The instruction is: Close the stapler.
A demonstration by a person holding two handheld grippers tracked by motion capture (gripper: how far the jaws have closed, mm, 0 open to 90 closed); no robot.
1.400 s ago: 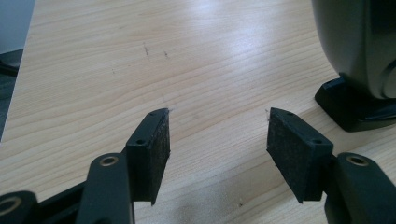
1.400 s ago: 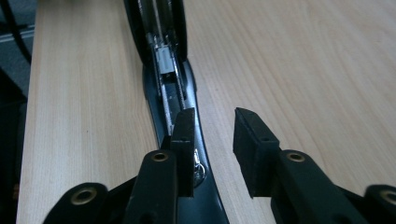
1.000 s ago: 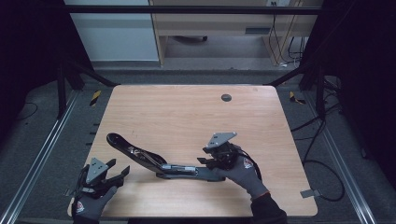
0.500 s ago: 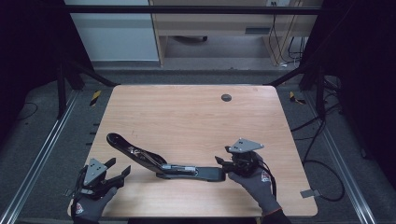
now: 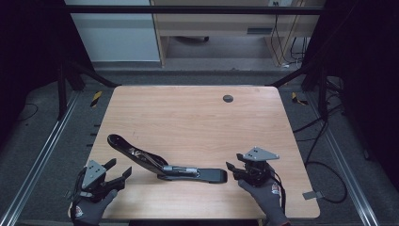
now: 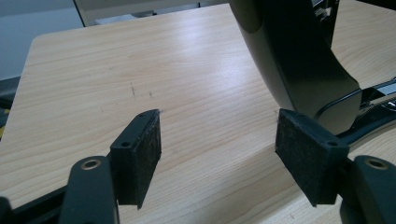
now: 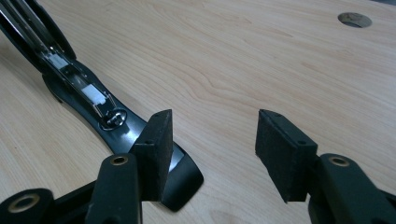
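The right gripper [image 5: 234, 170] has pulled back from the opened black stapler [image 5: 164, 164] toward the near right of the table [image 5: 197, 117]; a second ago it sat over the stapler's flat base end, and now it stands just off that end without touching it. Its jaws are wide apart with bare wood between them, and they have not moved much in the last half second. The left gripper [image 5: 118, 168] sits at the near left corner much as before, and its jaws have just been opening; they stand wide, with nothing between the pads.

The stapler lies where it did, across the near middle of the table, its curved arm swung out toward the left and its base pointing right.

The right gripper view shows what the high view cannot: the metal staple channel [image 7: 77, 84] lying open, and the rounded tip of the base [image 7: 184, 184] just beside the left-hand pad [image 7: 156, 154], perhaps passing slightly under it, though that is hard to judge. The left gripper view shows the stapler's curved black arm [image 6: 299, 60] rising close beyond the right-hand pad [image 6: 303, 156], apart from it.

Both hands work near the table's front edge. The far half of the table lies open, with a small round grommet [image 5: 227, 98] near the far edge.
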